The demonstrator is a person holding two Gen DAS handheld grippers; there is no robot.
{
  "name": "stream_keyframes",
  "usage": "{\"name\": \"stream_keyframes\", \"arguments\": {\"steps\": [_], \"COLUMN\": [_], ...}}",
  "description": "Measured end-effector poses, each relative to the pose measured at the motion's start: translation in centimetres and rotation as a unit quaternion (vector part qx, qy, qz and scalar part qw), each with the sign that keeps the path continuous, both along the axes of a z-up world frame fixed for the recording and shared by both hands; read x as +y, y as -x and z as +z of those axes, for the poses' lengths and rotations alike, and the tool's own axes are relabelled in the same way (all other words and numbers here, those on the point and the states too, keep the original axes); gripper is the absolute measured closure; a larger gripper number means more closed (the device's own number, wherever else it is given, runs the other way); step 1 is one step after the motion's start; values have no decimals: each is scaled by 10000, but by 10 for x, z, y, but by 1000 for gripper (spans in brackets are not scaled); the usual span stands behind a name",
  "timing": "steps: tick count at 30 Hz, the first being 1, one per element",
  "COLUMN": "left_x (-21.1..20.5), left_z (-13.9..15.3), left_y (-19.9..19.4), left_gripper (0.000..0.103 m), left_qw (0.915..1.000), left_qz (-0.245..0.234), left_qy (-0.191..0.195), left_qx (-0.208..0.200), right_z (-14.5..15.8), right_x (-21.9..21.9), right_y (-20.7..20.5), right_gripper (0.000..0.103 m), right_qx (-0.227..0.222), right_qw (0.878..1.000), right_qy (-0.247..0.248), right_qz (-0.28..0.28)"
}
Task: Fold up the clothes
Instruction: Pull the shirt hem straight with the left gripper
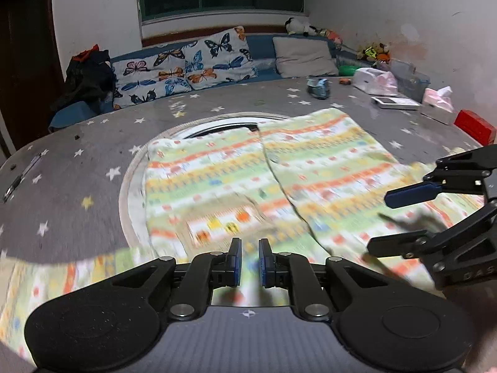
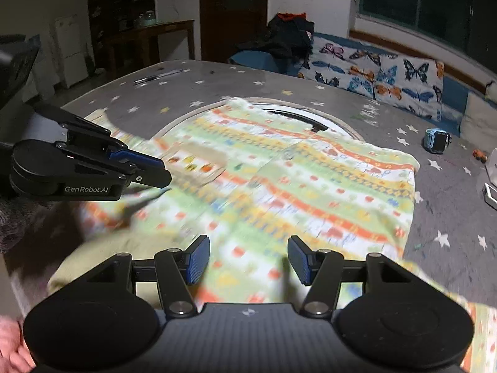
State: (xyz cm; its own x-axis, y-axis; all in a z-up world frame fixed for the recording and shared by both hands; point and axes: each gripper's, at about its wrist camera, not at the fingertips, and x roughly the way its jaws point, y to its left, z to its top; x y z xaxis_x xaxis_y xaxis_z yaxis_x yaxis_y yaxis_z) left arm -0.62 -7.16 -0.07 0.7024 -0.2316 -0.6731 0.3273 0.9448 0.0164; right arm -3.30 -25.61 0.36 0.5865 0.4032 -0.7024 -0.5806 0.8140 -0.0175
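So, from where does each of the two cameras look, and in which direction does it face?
Left wrist: sits on the left tool, looks down over the striped garment toward the butterfly pillows; the right tool enters at right.
Right wrist: sits on the right tool, faces the same garment; the left tool enters at left.
Shared: garment, pillows, star-print tablecloth.

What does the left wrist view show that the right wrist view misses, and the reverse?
Left wrist only: a red box, tissue pack and plush toys at the far right. Right wrist only: a dark wooden door and white cabinet. Both: the striped garment on the star-print cloth, butterfly pillows, the blue watch.
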Motion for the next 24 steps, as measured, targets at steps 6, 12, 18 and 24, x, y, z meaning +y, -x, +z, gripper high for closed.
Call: {"name": "stream_keyframes", "arguments": {"steps": [6,12,18,24], "left_x": [-7,-2,-10,-24], "left_z": [-12,1,10,8], "left_y": [32,40,47,46], "left_gripper": [87,84,74,74], "left_qw": [9998,9990,9985,9988], "left_qz": [111,279,207,32], "left_qy": [-67,159,273,286], "left_qx": [-147,-317,-423,-391], "right_z": [-7,-1,-7,9], "right_x": [-4,-21,-41,-80], "right_y": [34,52,63,45], "right_gripper": [46,43,43,43], "right_qx": [-174,-305,-128,-295], "right_qw": [9997,9982,9955,9861], "right_qy": [83,-74,-398,-813], "right_qz": [-157,-503,-847,-1416]}}
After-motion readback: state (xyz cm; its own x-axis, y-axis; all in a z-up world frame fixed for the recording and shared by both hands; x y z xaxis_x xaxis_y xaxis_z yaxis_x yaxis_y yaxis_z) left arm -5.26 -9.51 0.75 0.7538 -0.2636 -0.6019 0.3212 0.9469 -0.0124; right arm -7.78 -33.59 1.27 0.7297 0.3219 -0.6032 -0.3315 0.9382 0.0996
